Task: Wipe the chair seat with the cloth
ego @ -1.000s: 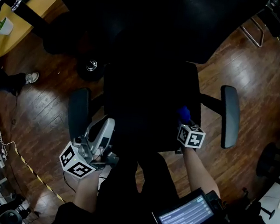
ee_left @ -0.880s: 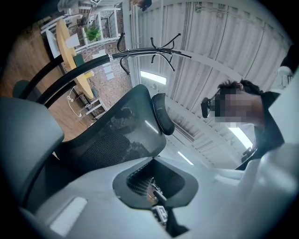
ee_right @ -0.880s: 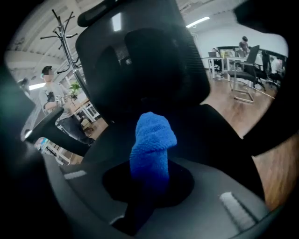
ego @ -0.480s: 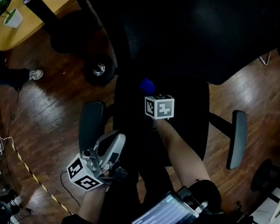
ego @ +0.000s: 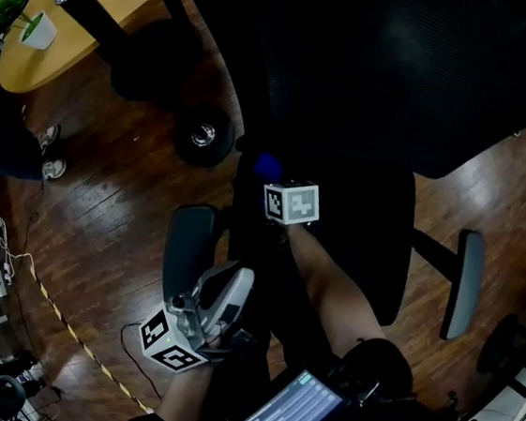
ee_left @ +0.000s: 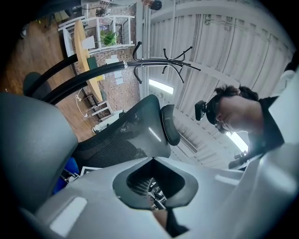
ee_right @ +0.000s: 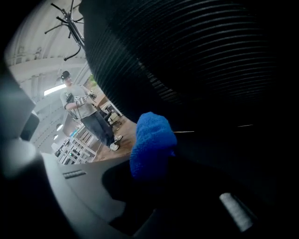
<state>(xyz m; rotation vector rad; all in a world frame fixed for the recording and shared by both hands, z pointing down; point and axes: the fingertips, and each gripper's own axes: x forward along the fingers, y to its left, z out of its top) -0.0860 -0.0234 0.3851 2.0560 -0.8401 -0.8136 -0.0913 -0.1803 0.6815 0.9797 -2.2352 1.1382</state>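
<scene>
In the head view the black office chair seat lies below its wide mesh backrest. My right gripper, marker cube on top, reaches over the seat's back left part and is shut on a blue cloth. The right gripper view shows that cloth bunched between the jaws against the dark chair. My left gripper hangs beside the left armrest, off the seat; its jaws look shut with nothing in them, and its view points up at the backrest.
A wooden table with a potted plant stands at the far left. A castor sits on the wood floor. A person's shoe is at the left, a lit screen near my body, the right armrest at the right.
My right gripper carried the blue cloth from the seat's front right across to its back left. The left gripper stayed by the left armrest.
</scene>
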